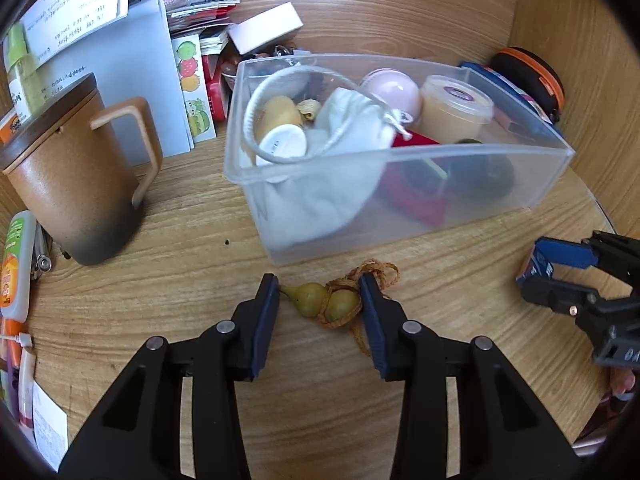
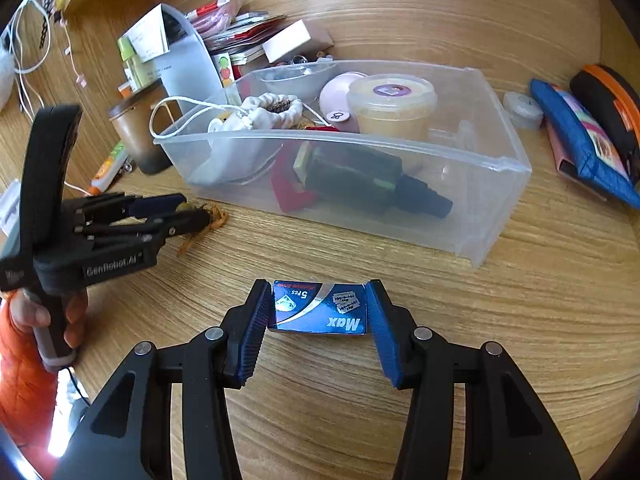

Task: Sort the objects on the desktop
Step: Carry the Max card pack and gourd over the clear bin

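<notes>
Razor-blade box [image 2: 320, 312] between right jaws; clear bin [image 2: 472, 216] holds pouch [image 2: 272, 110], jar [image 2: 390, 106].

Blade box [image 2: 318, 308] reads "Max" and "5 Pcs", printed upside down in the right wrist view, with razor-blade pictures beside the text; a red strip along its far edge carries lettering too small to read. Left hand-held gripper [image 2: 192, 210] body is marked "GenRobot.AI" in white on black. Papers [image 1: 76, 4] by the mug carry printed lines, and the tube [image 1: 16, 264] at the left edge has a label, but both are too blurred to make out.
</notes>
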